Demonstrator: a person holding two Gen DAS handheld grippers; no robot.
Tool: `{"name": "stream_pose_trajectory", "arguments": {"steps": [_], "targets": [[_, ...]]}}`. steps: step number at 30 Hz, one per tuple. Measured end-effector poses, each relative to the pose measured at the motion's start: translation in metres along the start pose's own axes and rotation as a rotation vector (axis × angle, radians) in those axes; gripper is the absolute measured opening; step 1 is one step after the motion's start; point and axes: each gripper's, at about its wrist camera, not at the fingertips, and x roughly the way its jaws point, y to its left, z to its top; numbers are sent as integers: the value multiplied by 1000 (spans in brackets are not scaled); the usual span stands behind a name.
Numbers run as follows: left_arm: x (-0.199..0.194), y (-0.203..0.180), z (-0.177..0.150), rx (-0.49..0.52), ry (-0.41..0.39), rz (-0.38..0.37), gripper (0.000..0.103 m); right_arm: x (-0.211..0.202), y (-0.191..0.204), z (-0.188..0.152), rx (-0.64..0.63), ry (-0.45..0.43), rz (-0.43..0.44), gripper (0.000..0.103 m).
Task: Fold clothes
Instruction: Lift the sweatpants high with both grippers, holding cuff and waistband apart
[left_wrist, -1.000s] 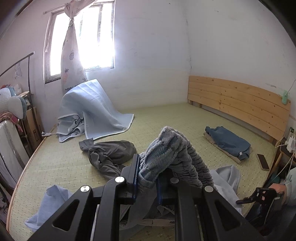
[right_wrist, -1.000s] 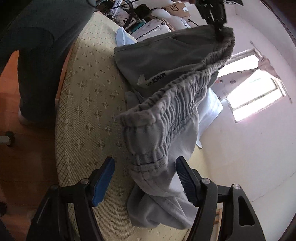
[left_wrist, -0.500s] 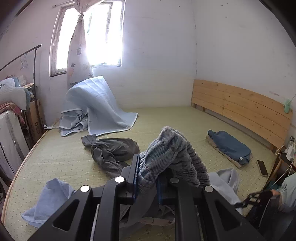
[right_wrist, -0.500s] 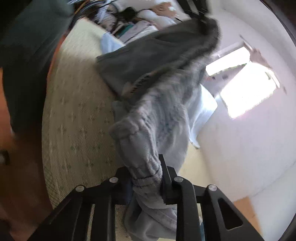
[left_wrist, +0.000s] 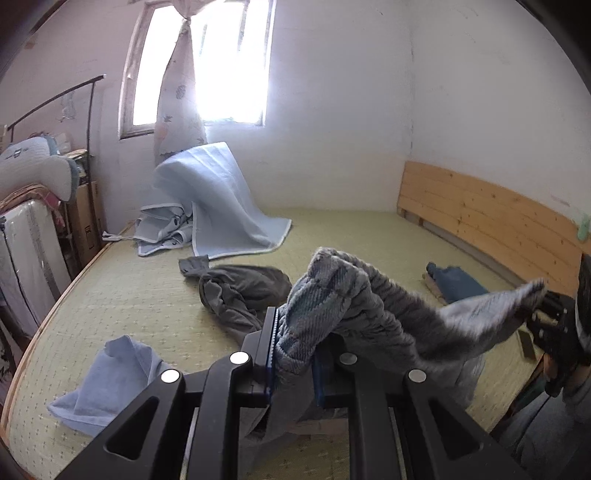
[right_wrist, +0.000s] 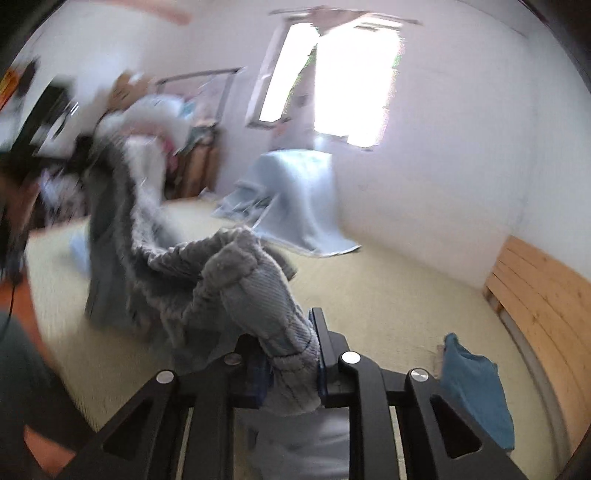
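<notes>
Both claws grip the grey trousers (left_wrist: 373, 314) by the ribbed waistband: left gripper (left_wrist: 293, 354) clamped on one bunched end, right gripper (right_wrist: 291, 354) with jaws just closed on the other end, band between the pads. Waistband spans gripper to gripper, its long axis running between them above the mattress (left_wrist: 369, 236) near its front edge, legs hanging below. Judgement: pulling apart along that axis would straighten the band.

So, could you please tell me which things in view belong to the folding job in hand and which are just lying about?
In hand:
- grey ribbed garment, gripped at its waistband
- left gripper, shut on it
- right gripper, its jaws just closed on it

Lying about:
- dark grey garment
- light blue cloth
- pale blue blanket
- dark blue garment
- wooden headboard
</notes>
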Motion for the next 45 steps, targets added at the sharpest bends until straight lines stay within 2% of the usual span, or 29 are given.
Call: {"name": "stream_pose_trajectory", "arguments": {"steps": [3,5,9,18,24,28,35,45], "targets": [[-15,-2,17,-2,-39,8,15,1,-14,38,15,-28,-33,18],[-29,-4,32,0,-76,16,15,-13,-20,76,8,-55,-43,18],[-64,-6,74,-3,-170,23,15,-35,-22,129,-30,-132,-76,18],[-149,-29,182,58,-328,9,15,-115,-52,274,-52,-344,-155,16],[-203,-53,250,81,-412,-31,15,-170,-80,347,-71,-424,-201,16],[-237,-81,289,129,-475,-61,15,-209,-101,389,-97,-473,-263,16],[-281,-134,347,140,-551,-167,15,-277,-150,453,-131,-527,-372,16],[-303,-197,409,82,-623,-366,14,-336,-208,536,-202,-533,-563,15]]}}
